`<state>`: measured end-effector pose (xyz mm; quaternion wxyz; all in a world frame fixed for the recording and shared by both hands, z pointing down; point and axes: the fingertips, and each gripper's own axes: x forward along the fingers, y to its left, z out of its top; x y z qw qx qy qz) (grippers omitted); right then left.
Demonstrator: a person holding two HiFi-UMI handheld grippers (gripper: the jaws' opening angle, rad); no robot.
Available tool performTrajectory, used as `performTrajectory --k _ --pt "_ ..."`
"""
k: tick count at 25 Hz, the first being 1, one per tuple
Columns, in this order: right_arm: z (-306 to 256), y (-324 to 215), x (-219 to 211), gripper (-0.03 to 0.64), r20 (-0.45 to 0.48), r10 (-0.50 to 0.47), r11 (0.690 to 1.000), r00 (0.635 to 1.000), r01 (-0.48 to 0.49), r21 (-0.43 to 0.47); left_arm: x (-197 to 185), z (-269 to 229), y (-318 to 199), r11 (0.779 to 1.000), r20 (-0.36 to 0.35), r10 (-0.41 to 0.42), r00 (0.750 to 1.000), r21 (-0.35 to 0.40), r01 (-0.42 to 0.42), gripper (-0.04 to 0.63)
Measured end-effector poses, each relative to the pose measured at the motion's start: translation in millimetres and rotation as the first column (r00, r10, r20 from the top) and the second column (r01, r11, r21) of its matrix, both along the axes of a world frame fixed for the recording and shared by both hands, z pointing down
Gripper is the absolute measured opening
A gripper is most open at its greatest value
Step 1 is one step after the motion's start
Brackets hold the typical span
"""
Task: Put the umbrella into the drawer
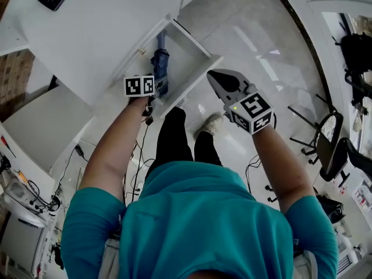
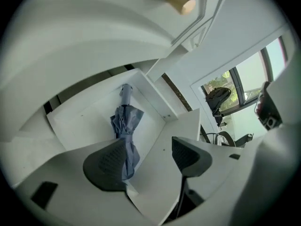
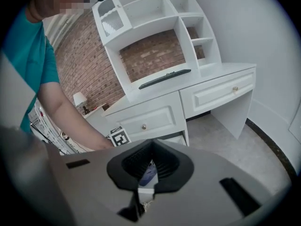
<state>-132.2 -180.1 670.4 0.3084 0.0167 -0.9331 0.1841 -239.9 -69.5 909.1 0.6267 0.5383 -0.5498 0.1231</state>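
We read the left gripper (image 2: 150, 160) first: its jaws stand wide apart, and nothing lies between the pads or touches them. Looking along those jaws, we see the folded blue umbrella (image 2: 124, 126) below and beyond them, lying lengthwise on the floor of the open drawer (image 2: 84, 119), clear of the gripper. The right gripper (image 3: 149, 166) shows its jaws brought together at the tips with no object clamped; only a sliver of blue is visible through the hollow between its pads, and that belongs to the scene behind. In the head view the right gripper hangs beside the drawer front, apart from it, over the pale floor (image 1: 261, 57). We judge the placing step complete: the umbrella rests wholly inside the drawer. What remains, in our judgement, is to clear both grippers from the opening. If the drawer is then to be closed, we advise a level push on its front panel, keeping the jaws off the umbrella fabric.
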Motion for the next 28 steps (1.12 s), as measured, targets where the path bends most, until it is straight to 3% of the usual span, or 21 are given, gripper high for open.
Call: performTrajectory --k 7,13,18,22,28 --pt "-61 -8 13 0.023 0.06 0.018 0.999 0.998 -0.021 0.047 13 -98 -9 0.987 0.023 0.037 0.999 0.158 -0.04 0.298" --pt "-116 -20 30 0.023 0.102 0.013 0.997 0.995 -0.021 0.076 25 -200 -30 0.941 0.029 0.019 0.999 0.338 -0.028 0.296" --pt "-162 -16 38 0.023 0.143 -0.005 0.993 0.99 -0.011 0.114 28 -281 -41 0.88 0.067 0.015 0.998 0.472 -0.045 0.273" --pt "-197 -17 56 0.023 0.167 -0.018 0.991 0.986 -0.005 0.135 34 -351 -48 0.815 0.141 0.008 0.99 0.572 -0.088 0.213" --pt "-241 -15 78 0.023 0.208 -0.038 0.988 0.977 0.005 0.157 42 -437 -40 0.724 0.189 -0.039 0.981 0.682 -0.103 0.163"
